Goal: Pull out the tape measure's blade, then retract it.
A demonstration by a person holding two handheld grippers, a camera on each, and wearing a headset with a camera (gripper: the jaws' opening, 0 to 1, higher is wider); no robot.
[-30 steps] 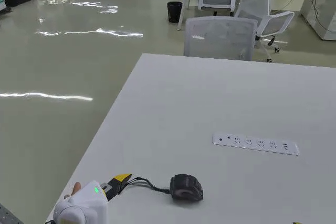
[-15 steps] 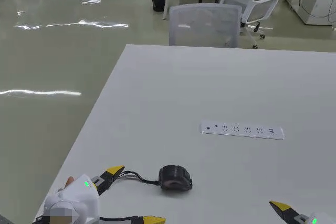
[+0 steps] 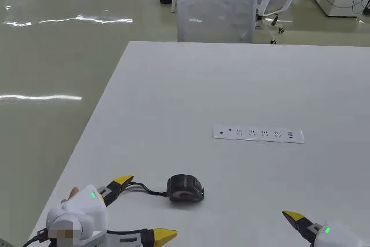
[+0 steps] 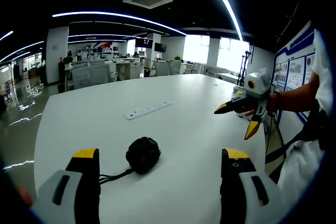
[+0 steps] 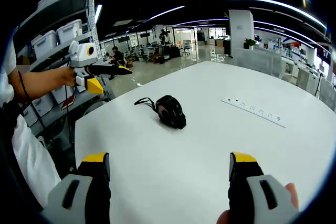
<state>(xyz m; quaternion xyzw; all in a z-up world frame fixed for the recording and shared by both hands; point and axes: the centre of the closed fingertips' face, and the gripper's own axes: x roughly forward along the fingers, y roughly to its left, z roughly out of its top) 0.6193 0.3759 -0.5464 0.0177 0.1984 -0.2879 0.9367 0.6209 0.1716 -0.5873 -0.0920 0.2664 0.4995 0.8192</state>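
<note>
A black tape measure [image 3: 185, 188] lies on the white table [image 3: 231, 85] near its front left corner, blade fully in, a black wrist cord [image 3: 145, 189] trailing left. My left gripper [image 3: 143, 207] is open just left of the case, its far fingertip by the cord's end. In the left gripper view the tape measure [image 4: 143, 154] sits low between the wide-apart jaws of the left gripper [image 4: 160, 156]. My right gripper [image 5: 169, 158] is open and holds nothing; the tape measure [image 5: 170, 111] lies well ahead of it. One yellow fingertip [image 3: 292, 216] of it shows at bottom right.
A white power strip [image 3: 257, 134] lies flat mid-table, beyond the tape measure. A grey mesh chair [image 3: 217, 18] stands at the far edge. The table's left edge [image 3: 87, 125] drops to the shiny floor. Shelving with bins [image 5: 58, 30] stands behind the person.
The head camera tilted down and forward, shifting the scene. The right gripper's fingertip rose into view at bottom right, and both left jaws now show. The tape measure stayed put.
</note>
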